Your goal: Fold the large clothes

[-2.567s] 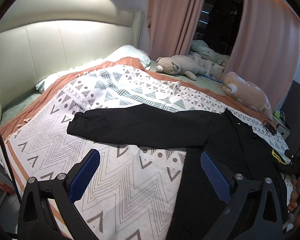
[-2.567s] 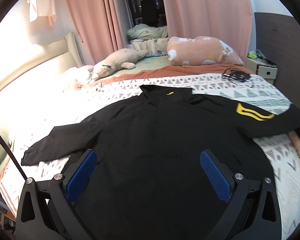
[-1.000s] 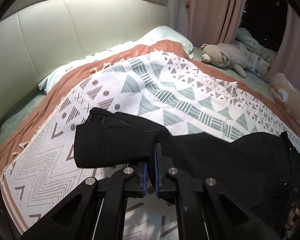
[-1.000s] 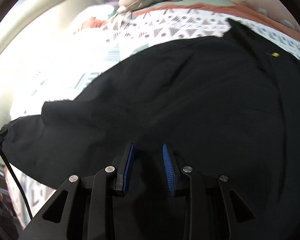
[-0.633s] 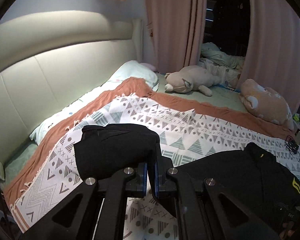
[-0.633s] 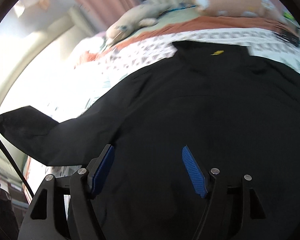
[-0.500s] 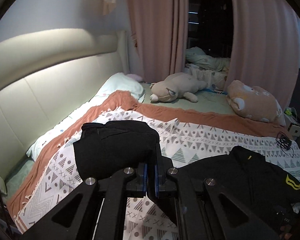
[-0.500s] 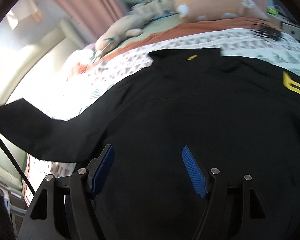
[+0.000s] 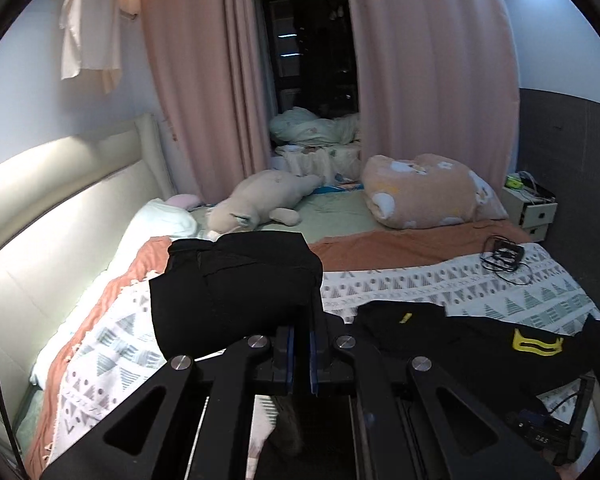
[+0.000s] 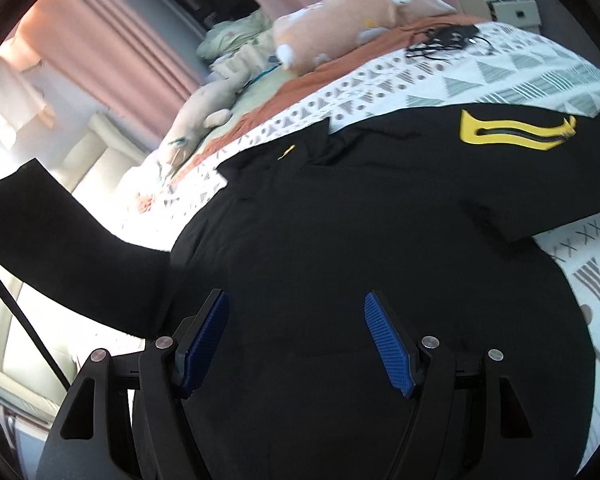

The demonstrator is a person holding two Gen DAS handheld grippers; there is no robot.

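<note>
A large black jacket (image 10: 360, 220) lies spread on the patterned blanket (image 10: 500, 76), with a yellow patch (image 10: 516, 130) on its right sleeve. My left gripper (image 9: 300, 344) is shut on the cuff end of the other black sleeve (image 9: 236, 288), which hangs raised above the bed and blocks the middle of the left wrist view. The jacket's body (image 9: 460, 344) shows low on the right there. In the right wrist view the lifted sleeve (image 10: 60, 248) stretches off to the left. My right gripper (image 10: 296, 336) hovers open over the jacket's body, with nothing pinched between its blue pads (image 10: 388, 344).
Two plush toys (image 9: 260, 204) (image 9: 424, 192) and a pale pillow (image 9: 160, 220) lie at the far side of the bed. The padded headboard (image 9: 60, 208) runs along the left. A black cable bundle (image 9: 504, 252) lies on the blanket near a nightstand (image 9: 532, 208). Pink curtains hang behind.
My left gripper has risen and swung towards the jacket's body, carrying the sleeve up off the blanket. My right gripper's jaws have spread wide and it has shifted across the jacket.
</note>
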